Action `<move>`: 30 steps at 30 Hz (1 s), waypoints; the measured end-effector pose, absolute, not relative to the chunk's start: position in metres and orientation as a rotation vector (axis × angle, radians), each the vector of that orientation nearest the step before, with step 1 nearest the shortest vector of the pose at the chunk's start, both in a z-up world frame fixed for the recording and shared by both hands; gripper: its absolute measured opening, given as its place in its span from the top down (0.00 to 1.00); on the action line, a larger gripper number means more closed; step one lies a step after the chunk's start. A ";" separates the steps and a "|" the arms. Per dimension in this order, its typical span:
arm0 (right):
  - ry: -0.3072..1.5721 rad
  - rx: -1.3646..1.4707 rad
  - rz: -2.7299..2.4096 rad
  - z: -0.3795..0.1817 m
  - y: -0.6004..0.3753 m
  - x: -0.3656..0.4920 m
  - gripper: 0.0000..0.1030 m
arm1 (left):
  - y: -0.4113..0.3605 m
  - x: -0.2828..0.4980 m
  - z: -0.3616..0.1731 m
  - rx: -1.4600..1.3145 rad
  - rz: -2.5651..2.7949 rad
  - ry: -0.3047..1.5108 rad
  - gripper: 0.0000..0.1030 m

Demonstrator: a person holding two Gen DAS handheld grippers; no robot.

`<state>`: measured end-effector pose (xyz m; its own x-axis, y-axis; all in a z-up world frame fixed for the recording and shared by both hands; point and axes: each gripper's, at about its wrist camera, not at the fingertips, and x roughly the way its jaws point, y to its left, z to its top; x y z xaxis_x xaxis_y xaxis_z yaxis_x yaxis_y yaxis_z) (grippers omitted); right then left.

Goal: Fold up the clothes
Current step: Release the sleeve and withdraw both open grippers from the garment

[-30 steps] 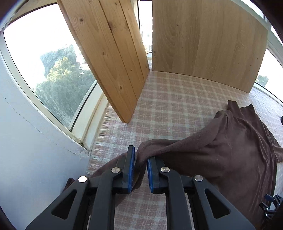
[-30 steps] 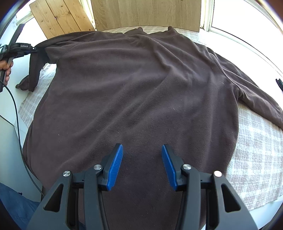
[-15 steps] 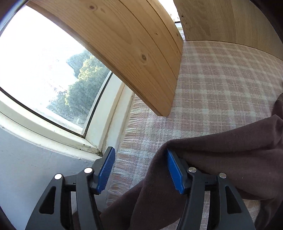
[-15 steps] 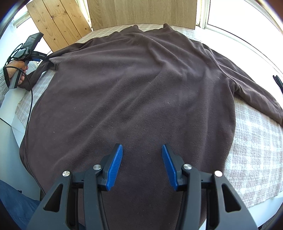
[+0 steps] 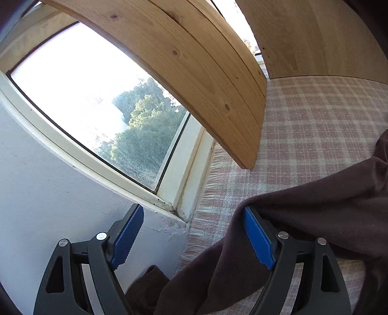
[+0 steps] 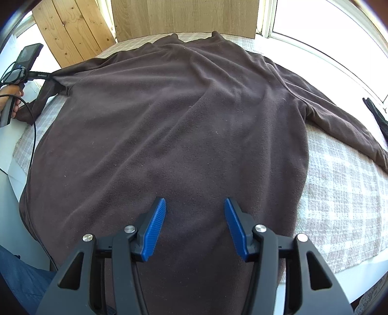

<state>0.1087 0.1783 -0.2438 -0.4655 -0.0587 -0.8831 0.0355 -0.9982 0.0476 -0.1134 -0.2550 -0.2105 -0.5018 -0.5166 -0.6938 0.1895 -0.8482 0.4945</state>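
Note:
A dark brown fleece sweater [image 6: 189, 116] lies spread flat, front down, on a pink plaid blanket [image 6: 339, 193]. My right gripper [image 6: 195, 206] hovers open over its lower hem, nothing between the pads. In the left wrist view my left gripper [image 5: 194, 225] is open at the blanket's fringed edge. The sweater's left sleeve [image 5: 315, 206] drapes over the outside of the right finger [image 5: 258, 238] and hangs down past it. The right wrist view shows the left gripper [image 6: 46, 76] held by a hand [image 6: 9, 97] at that sleeve [image 6: 41, 101].
Pine boards [image 5: 194, 72] lean by a window [image 5: 97, 101] at the blanket's far left corner, and a wooden panel [image 6: 184, 17] stands behind. A white wall [image 5: 48, 181] lies left. A cable [image 6: 34, 135] trails down. A black object [image 6: 375, 111] rests on the right sill.
My left gripper, shut on the sleeve a second ago, has opened and let the cloth go, turning towards the window. The right gripper stayed open and barely moved.

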 end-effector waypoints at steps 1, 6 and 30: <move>-0.054 1.582 -2.671 -0.240 0.182 0.111 0.51 | -0.254 -0.108 -0.202 1.238 -2.375 -0.498 0.19; -0.155 1.584 -2.805 -0.225 0.211 0.124 0.51 | -0.261 -0.084 -0.172 1.167 -2.446 -0.425 0.18; 0.330 1.621 -3.056 -0.224 0.519 0.151 0.51 | -0.116 0.012 -0.149 1.095 -2.428 -0.411 0.14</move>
<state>0.1512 0.5191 -0.2242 -0.5217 0.3740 -0.7668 -0.2015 -0.9274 -0.3152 0.0122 -0.1159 -0.1487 -0.5880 -0.5071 -0.6302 0.2717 -0.8576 0.4366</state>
